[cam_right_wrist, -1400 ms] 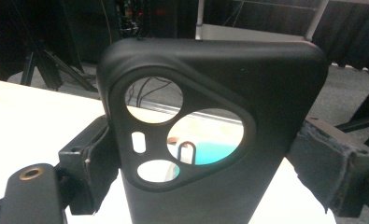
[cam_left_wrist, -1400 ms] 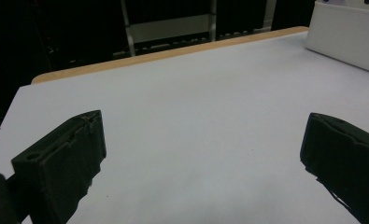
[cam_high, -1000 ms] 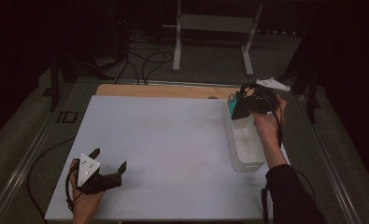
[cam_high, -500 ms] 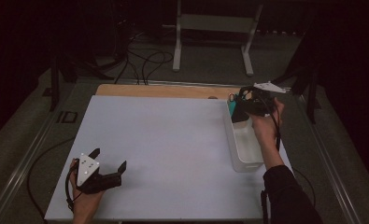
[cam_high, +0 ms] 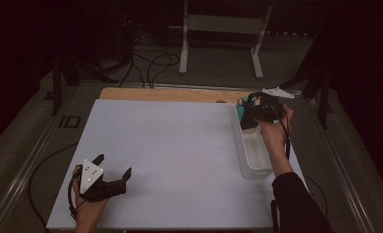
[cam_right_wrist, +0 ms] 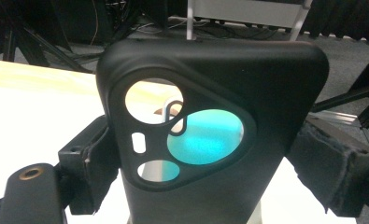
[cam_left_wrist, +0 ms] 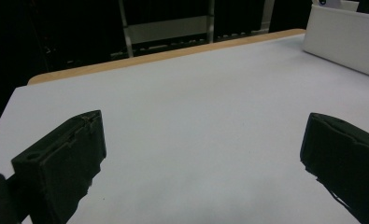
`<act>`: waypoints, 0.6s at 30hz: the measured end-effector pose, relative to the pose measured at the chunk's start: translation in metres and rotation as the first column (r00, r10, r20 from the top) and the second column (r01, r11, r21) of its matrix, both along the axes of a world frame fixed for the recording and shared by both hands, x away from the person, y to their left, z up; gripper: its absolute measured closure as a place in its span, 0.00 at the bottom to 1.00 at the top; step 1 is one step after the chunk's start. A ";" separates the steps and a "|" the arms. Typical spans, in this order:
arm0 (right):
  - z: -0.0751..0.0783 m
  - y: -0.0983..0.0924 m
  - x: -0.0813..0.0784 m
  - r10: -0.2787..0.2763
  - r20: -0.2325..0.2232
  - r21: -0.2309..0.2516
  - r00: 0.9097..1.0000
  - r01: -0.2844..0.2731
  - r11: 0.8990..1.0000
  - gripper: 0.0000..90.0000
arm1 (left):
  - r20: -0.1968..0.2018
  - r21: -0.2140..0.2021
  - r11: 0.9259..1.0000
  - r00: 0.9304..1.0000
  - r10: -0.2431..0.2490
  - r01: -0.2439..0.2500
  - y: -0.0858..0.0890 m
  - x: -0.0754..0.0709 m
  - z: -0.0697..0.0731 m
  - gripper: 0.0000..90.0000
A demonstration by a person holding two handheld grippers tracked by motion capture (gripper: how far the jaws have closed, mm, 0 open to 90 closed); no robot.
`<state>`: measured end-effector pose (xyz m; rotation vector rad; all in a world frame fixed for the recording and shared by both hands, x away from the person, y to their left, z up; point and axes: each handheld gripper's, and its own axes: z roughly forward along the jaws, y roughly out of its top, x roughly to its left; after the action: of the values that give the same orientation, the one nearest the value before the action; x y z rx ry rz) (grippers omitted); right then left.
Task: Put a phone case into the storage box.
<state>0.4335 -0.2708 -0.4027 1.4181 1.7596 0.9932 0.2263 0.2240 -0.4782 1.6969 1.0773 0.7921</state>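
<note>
My right gripper [cam_high: 251, 112] is at the far end of a white bin [cam_high: 255, 158] on the table's right side. It is shut on a black phone case [cam_right_wrist: 219, 60], held upright with a jaw on each side edge. Through the case's camera cut-out I see something teal [cam_right_wrist: 205, 137], also visible as a teal object [cam_high: 247, 100] beside the gripper. My left gripper [cam_high: 113, 165] rests low over the white table [cam_high: 179, 145] near the front left corner. Its fingers [cam_left_wrist: 60, 163] stand wide open with nothing between them.
A strip of wooden edge [cam_high: 165, 93] runs along the table's far side. Beyond it are a white stand [cam_high: 223, 29] and cables [cam_high: 155, 63] on the dark floor. The bin's side wall [cam_left_wrist: 341, 37] appears at the far right of the left gripper view.
My right gripper, with the phone case, has sunk slightly toward the bin's far end. The left gripper has not moved.
</note>
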 end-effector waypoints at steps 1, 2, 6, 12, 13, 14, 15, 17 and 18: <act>-0.002 0.000 0.000 -0.002 -0.002 0.001 1.000 0.002 1.000 0.16 | 0.001 0.000 1.000 1.000 0.000 0.000 0.000 0.000 0.000 0.01; -0.003 0.000 0.000 -0.005 -0.003 0.000 1.000 0.005 1.000 0.16 | 0.001 -0.001 1.000 1.000 0.000 0.000 0.000 0.000 0.000 0.01; -0.006 -0.001 0.002 -0.011 -0.014 -0.003 1.000 0.011 1.000 0.16 | 0.001 -0.001 1.000 1.000 0.000 0.000 0.000 0.000 0.000 0.01; -0.009 -0.001 0.003 -0.014 -0.022 -0.007 1.000 0.014 1.000 0.16 | 0.000 -0.002 1.000 1.000 -0.001 0.001 0.000 0.000 0.000 0.01; -0.010 0.000 0.003 -0.016 -0.024 -0.007 1.000 0.016 1.000 0.16 | 0.000 -0.001 1.000 1.000 -0.001 0.001 0.000 0.000 0.000 0.01; -0.011 0.000 0.003 -0.018 -0.026 -0.010 0.999 0.018 1.000 0.16 | 0.000 -0.001 1.000 1.000 -0.001 0.001 0.000 0.000 0.000 0.01; -0.011 0.000 0.004 -0.020 -0.027 -0.011 0.999 0.020 1.000 0.16 | 0.000 -0.003 1.000 1.000 0.000 0.000 0.000 -0.001 0.000 0.01; -0.013 0.000 0.005 -0.023 -0.032 -0.008 0.999 0.023 1.000 0.16 | 0.001 -0.004 1.000 1.000 0.002 -0.002 0.001 -0.001 0.000 0.01; -0.013 0.000 0.005 -0.025 -0.036 -0.006 0.999 0.025 1.000 0.16 | 0.000 -0.004 1.000 1.000 0.001 -0.001 0.001 -0.001 0.000 0.01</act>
<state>0.4385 -0.2708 -0.4161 1.4593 1.7645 0.9546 0.2256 0.2249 -0.4783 1.6929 1.0792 0.7906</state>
